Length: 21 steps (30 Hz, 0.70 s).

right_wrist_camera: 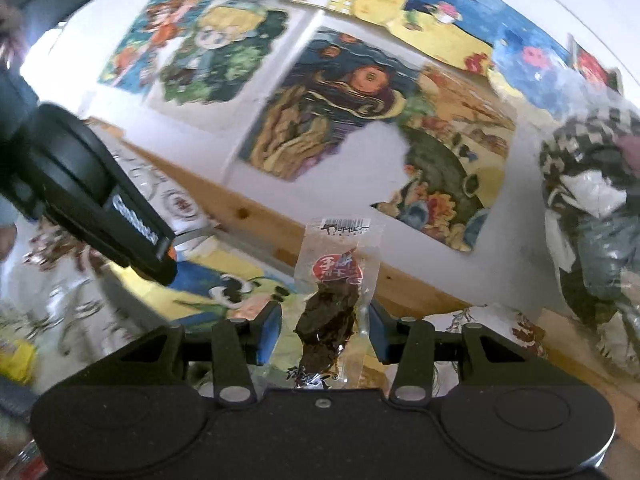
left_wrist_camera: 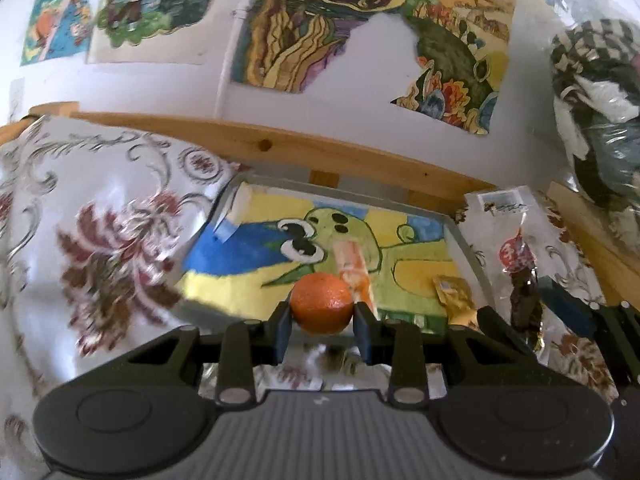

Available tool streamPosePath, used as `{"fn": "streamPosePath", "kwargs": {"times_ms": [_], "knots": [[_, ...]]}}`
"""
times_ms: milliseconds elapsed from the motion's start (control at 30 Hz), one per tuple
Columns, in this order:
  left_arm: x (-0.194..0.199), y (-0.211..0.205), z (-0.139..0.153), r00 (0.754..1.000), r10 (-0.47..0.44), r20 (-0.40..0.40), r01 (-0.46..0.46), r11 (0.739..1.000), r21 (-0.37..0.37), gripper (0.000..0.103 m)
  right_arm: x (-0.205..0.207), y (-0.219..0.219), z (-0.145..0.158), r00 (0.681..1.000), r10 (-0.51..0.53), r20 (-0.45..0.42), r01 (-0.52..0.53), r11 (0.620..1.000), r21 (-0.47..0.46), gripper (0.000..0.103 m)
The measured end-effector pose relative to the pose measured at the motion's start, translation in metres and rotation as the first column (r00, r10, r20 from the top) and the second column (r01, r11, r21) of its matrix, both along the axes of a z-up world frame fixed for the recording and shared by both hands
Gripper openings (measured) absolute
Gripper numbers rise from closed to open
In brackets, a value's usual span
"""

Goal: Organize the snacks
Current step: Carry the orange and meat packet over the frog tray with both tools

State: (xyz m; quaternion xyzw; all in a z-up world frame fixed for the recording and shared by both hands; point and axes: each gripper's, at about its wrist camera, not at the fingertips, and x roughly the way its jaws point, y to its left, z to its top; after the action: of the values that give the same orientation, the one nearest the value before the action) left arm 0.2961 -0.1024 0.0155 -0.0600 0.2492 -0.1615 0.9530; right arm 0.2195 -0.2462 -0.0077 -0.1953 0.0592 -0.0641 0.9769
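A small orange (left_wrist_camera: pixel 322 304) sits pinched between the two fingers of my left gripper (left_wrist_camera: pixel 322 314), just above the near edge of a grey tray (left_wrist_camera: pixel 468 248) lined with a green cartoon drawing. An orange-and-white packet (left_wrist_camera: pixel 354 268) and a gold-wrapped sweet (left_wrist_camera: pixel 454 292) lie in the tray. My right gripper (right_wrist_camera: pixel 326 322) holds a clear packet of dark dried snack (right_wrist_camera: pixel 336 276) upright, with a red label near its top. The same packet (left_wrist_camera: pixel 516 264) shows at the tray's right side in the left wrist view. The left gripper's black body (right_wrist_camera: pixel 108 208) crosses the upper left of the right wrist view.
A floral cloth (left_wrist_camera: pixel 100 220) covers the table around the tray. A wooden rail (left_wrist_camera: pixel 360 156) runs behind it, below a white wall with coloured drawings. A plastic-wrapped checkered bundle (left_wrist_camera: pixel 592 100) bulges in at the right. Something yellow (right_wrist_camera: pixel 16 360) lies at the far left.
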Motion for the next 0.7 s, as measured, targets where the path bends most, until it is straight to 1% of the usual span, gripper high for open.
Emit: {"fn": "streamPosePath", "kwargs": {"times_ms": [133, 333, 500, 700], "knots": [[0.031, -0.016, -0.003, 0.999, 0.040, -0.037, -0.040, 0.999, 0.008, 0.037, 0.029, -0.015, -0.002, 1.000, -0.006, -0.001, 0.006, 1.000, 0.030, 0.048], [0.073, -0.024, -0.015, 0.989, 0.109, -0.101, -0.104, 0.993, 0.052, 0.037, 0.072, -0.027, -0.013, 0.999, 0.003, -0.053, 0.002, 0.995, 0.102, 0.048], [0.096, -0.028, -0.026, 0.977, 0.130, -0.169, -0.117, 0.989, 0.087, 0.037, 0.091, -0.032, -0.025, 0.992, 0.020, -0.122, 0.000, 0.987, 0.161, 0.048], [0.112, -0.036, -0.036, 0.966, 0.141, -0.219, -0.116, 0.986, 0.122, 0.037, 0.109, -0.045, -0.029, 0.984, 0.010, -0.179, 0.033, 0.970, 0.240, 0.048]]}}
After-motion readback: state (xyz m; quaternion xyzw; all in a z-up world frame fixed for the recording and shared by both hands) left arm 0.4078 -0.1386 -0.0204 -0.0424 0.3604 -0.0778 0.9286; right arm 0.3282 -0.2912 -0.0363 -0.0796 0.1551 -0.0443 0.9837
